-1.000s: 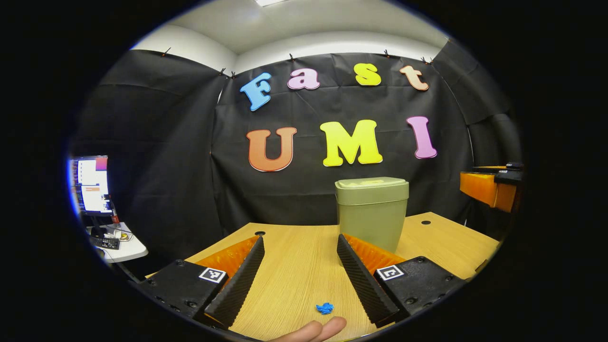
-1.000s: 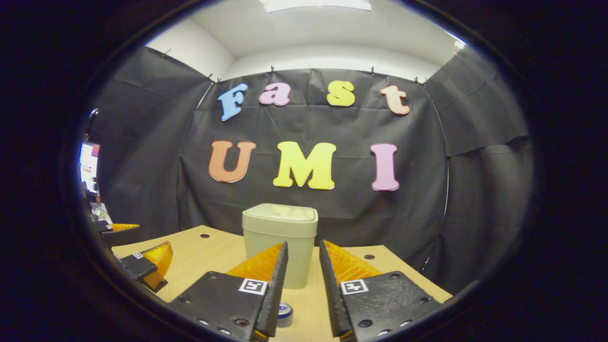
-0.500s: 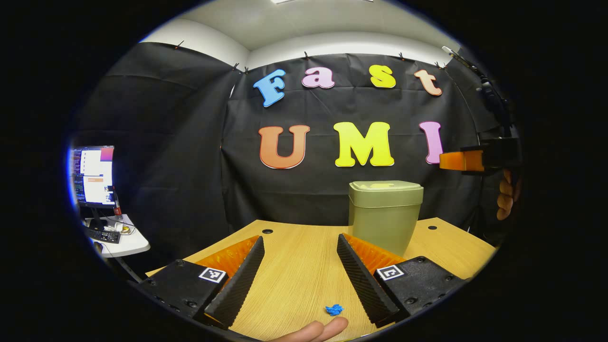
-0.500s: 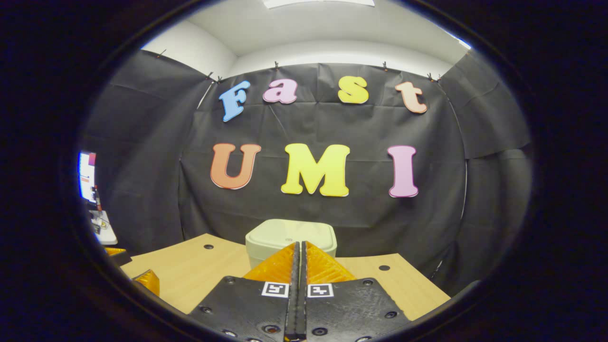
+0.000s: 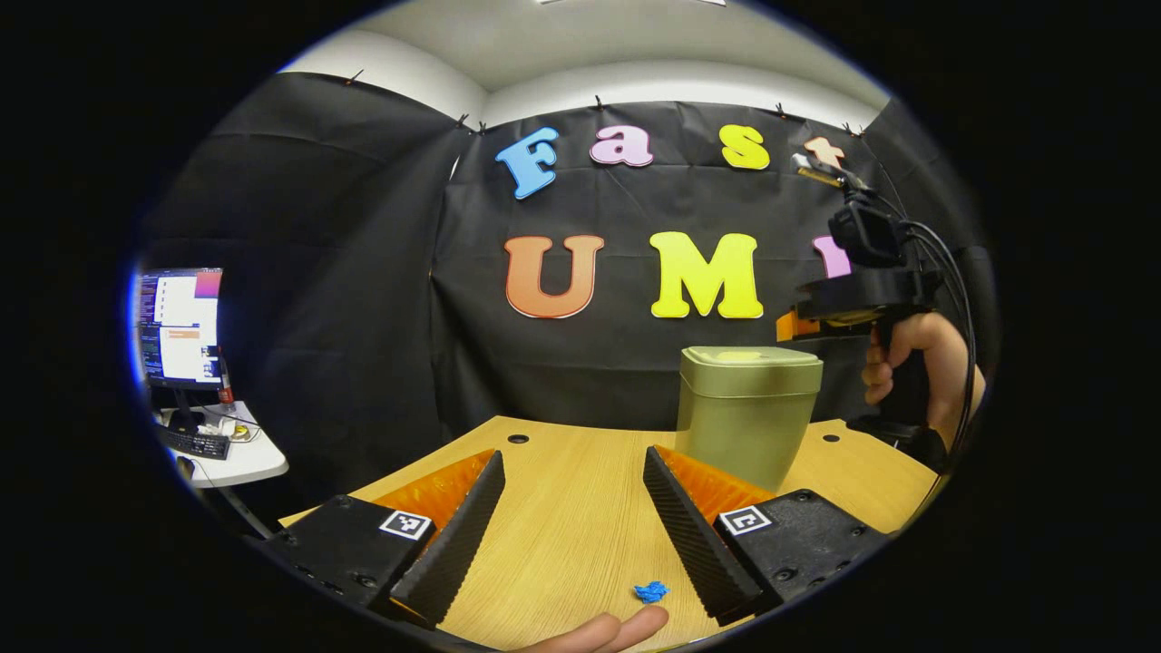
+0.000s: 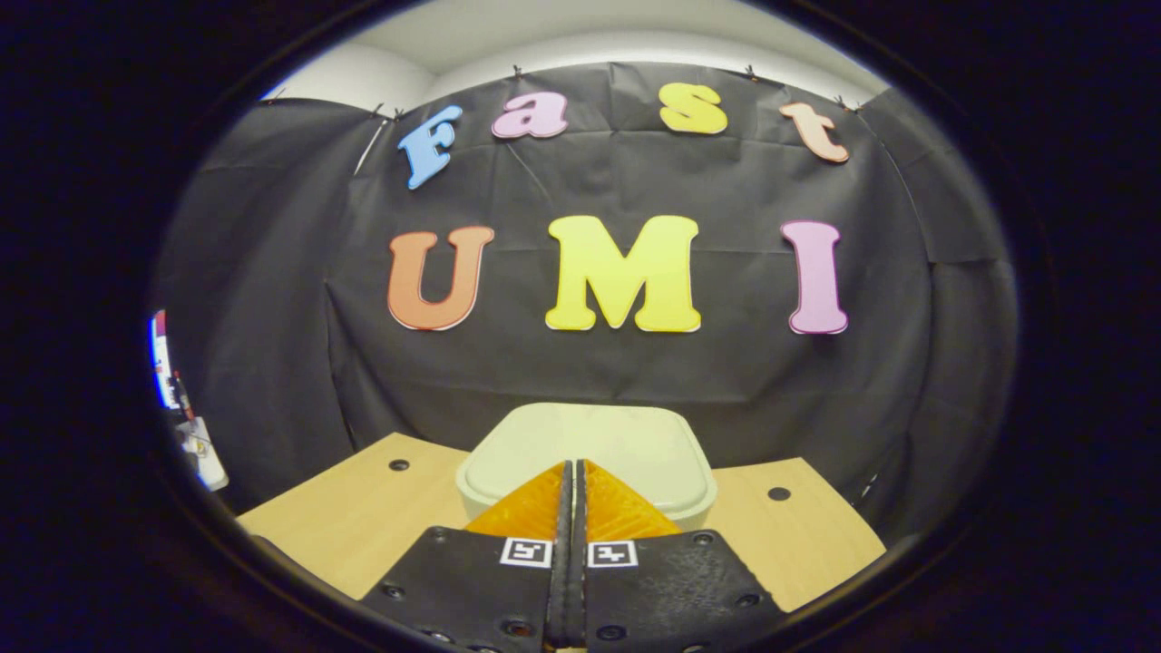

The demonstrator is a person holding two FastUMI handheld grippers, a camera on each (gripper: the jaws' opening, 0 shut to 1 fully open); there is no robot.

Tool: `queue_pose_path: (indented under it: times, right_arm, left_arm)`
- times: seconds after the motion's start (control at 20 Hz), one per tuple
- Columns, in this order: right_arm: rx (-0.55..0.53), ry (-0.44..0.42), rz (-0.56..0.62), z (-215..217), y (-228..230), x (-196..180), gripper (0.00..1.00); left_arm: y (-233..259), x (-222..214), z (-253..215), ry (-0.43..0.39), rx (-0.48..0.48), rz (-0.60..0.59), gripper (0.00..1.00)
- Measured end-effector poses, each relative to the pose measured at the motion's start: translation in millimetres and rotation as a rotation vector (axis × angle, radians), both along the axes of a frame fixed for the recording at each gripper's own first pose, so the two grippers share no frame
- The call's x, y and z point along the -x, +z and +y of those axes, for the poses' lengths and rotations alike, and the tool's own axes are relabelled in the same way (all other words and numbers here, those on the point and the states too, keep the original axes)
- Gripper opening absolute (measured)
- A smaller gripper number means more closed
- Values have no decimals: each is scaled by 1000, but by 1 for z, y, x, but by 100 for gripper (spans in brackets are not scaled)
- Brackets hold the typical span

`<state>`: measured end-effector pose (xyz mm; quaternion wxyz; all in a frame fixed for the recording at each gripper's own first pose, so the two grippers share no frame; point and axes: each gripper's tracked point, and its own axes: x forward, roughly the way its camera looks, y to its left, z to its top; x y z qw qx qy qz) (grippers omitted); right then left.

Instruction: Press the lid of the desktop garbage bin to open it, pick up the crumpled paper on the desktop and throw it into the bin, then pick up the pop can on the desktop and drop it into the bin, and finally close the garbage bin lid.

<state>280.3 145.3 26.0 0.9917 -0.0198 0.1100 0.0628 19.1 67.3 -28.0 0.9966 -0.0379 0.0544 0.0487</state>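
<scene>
1. Left gripper view: the left tongs [image 5: 570, 508] hang low over the wooden table [image 5: 562, 508] with the two fingers spread wide and nothing between them.
2. A small blue scrap of crumpled paper [image 5: 650, 592] lies on the table near the bottom edge, just inside the finger on the right of this view, touching neither finger.
3. A fingertip [image 5: 603, 630] of the person's hand pokes in at the very bottom, just beside the paper.
4. The green garbage bin [image 5: 746, 413] stands upright on the table beyond that same finger, its lid [image 5: 751, 359] down and shut.
5. The right tongs [image 5: 798, 325] show farther off, at the lid's far right corner, held by a hand [image 5: 907, 363]; their tips are at lid height, but I cannot tell whether they touch it.
6. At the far left a computer monitor [image 5: 179, 328] stands on a small white side table [image 5: 238, 458] with a keyboard [image 5: 192, 443].
7. Right gripper view: the right tongs [image 6: 571, 494] are pressed together with no gap and hold nothing.
8. Their tips point over the near part of the bin's lid [image 6: 635, 444], which lies flat and closed; contact cannot be made out.
9. The table [image 6: 345, 517] spreads to both sides of the bin, with the black cloth wall [image 6: 272, 317] close behind it.
</scene>
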Motion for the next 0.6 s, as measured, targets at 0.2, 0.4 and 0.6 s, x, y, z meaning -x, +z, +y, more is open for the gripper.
queue_pose_path:
  times: [0.2, 0.4, 0.6]
  right_arm:
    - [-23, -32, 47, -2, -17, -20, 0]
    - [-18, -40, 79, -2, -27, -29, 0]
    - [26, -47, 117, -3, -34, -29, 1]
  left_arm:
    - [-2, -2, 7, 6, 8, 7, 99]
    - [-6, -3, 14, 13, 26, 20, 99]
    - [-10, -4, 18, 20, 39, 38, 99]
